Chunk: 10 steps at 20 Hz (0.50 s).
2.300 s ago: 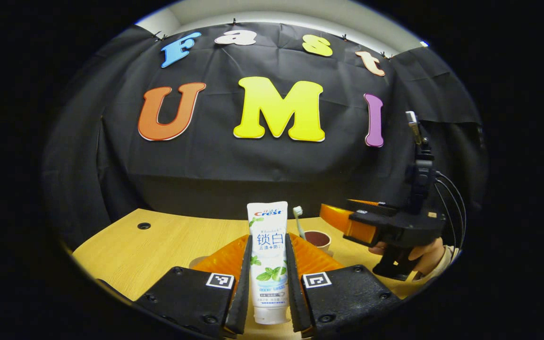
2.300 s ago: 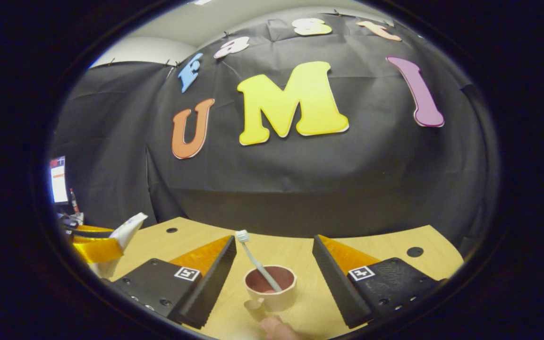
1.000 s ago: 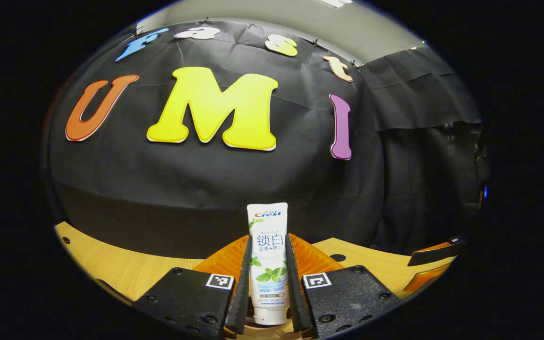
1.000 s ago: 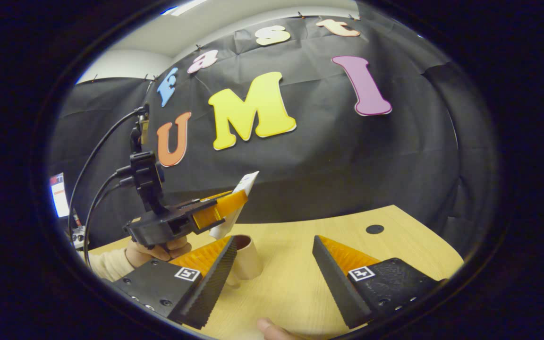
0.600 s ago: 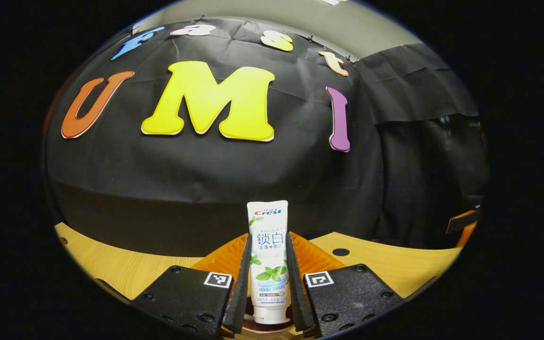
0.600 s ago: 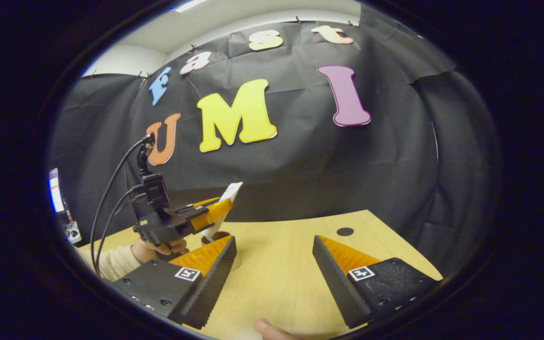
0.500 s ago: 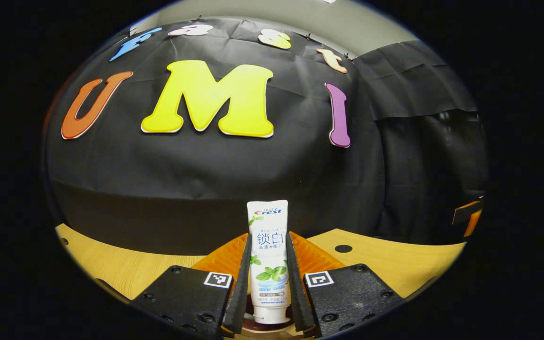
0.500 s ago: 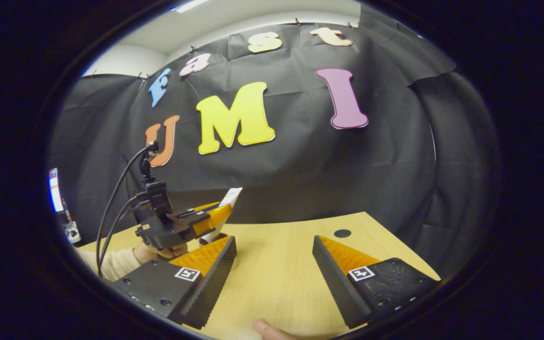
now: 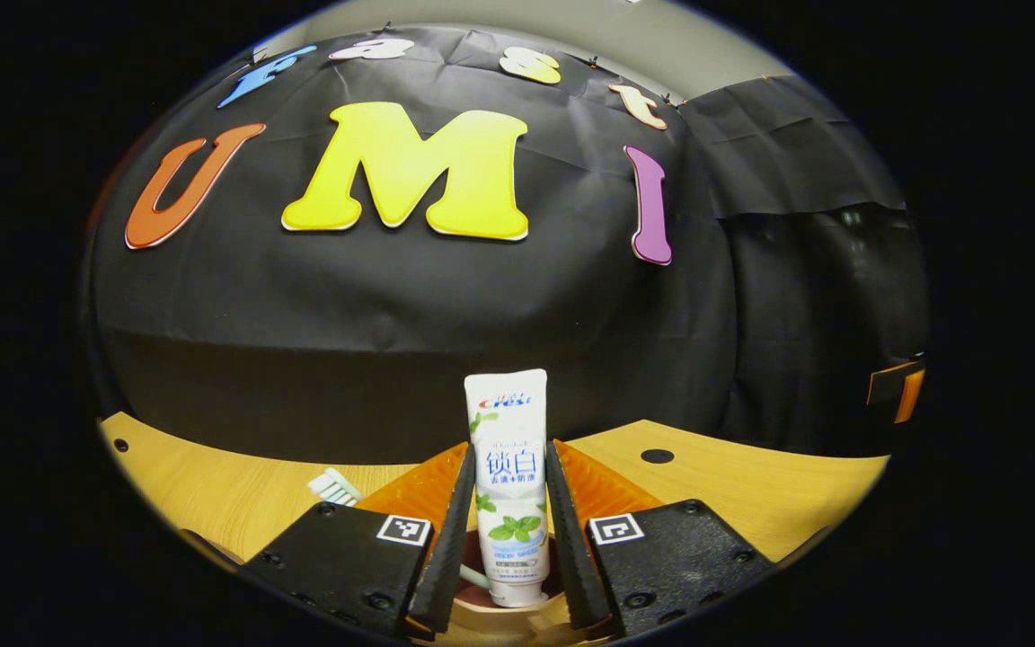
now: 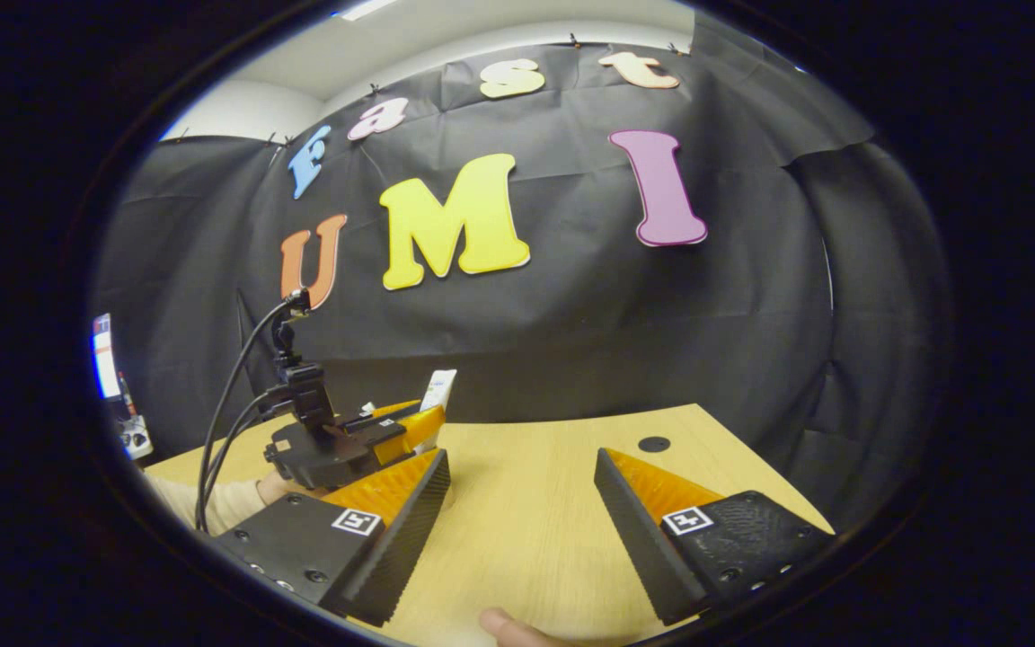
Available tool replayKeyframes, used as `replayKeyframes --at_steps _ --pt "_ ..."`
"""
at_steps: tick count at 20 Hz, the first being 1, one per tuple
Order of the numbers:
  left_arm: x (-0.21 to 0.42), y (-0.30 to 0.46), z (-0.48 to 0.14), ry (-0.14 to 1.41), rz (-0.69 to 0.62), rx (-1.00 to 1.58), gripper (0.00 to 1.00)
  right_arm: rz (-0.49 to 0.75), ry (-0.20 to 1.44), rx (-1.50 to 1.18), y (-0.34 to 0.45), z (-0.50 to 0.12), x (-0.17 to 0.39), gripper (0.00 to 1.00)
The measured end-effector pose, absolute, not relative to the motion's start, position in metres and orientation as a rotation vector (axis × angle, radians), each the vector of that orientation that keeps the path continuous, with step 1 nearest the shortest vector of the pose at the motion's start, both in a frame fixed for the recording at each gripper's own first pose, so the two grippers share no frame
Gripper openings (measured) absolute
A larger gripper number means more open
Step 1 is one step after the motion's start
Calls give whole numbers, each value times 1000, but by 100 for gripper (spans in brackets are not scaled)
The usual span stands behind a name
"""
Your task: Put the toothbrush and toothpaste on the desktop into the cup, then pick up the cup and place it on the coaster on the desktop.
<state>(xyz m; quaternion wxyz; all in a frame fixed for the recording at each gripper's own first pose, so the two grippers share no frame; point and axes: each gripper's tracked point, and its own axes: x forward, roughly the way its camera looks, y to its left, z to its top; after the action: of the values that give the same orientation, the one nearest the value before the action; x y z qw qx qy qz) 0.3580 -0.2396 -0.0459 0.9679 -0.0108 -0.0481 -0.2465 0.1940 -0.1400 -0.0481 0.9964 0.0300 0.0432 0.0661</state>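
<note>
My left gripper (image 9: 508, 449) is shut on a white toothpaste tube (image 9: 508, 431), held upright with its cap end down. The cap sits just inside the tan cup (image 9: 517, 620), whose rim shows under the fingers. The toothbrush head (image 9: 334, 488) sticks out to the left of my left finger, and a bit of its handle crosses the cup. In the right gripper view, my right gripper (image 10: 522, 454) hangs open over the wooden table (image 10: 535, 530) with nothing between its fingers. The left gripper (image 10: 392, 427) with the toothpaste tube (image 10: 439, 388) is at its left, partly behind my finger.
The table has a round cable hole (image 10: 653, 444) near its far edge, also seen as a hole (image 9: 657, 456) in the left gripper view. A hand and sleeve (image 10: 212, 503) hold the left gripper. A lit screen (image 10: 104, 355) shows at the far left.
The left gripper has come down with the toothpaste, so the cup rim and toothbrush head now show under it. The right gripper has hardly moved and stays open.
</note>
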Motion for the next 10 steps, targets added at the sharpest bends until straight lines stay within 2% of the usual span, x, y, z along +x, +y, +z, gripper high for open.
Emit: replayKeyframes --at_steps 6,8,10 --pt "332 -229 -15 -134 -504 -13 56 134 95 61 -127 -42 189 97" --pt "320 -224 -5 -145 -506 -23 65 133 98 43 -120 -38 186 96" --pt "307 -218 4 -147 -510 -29 84 134 96 34 -110 -33 184 96"
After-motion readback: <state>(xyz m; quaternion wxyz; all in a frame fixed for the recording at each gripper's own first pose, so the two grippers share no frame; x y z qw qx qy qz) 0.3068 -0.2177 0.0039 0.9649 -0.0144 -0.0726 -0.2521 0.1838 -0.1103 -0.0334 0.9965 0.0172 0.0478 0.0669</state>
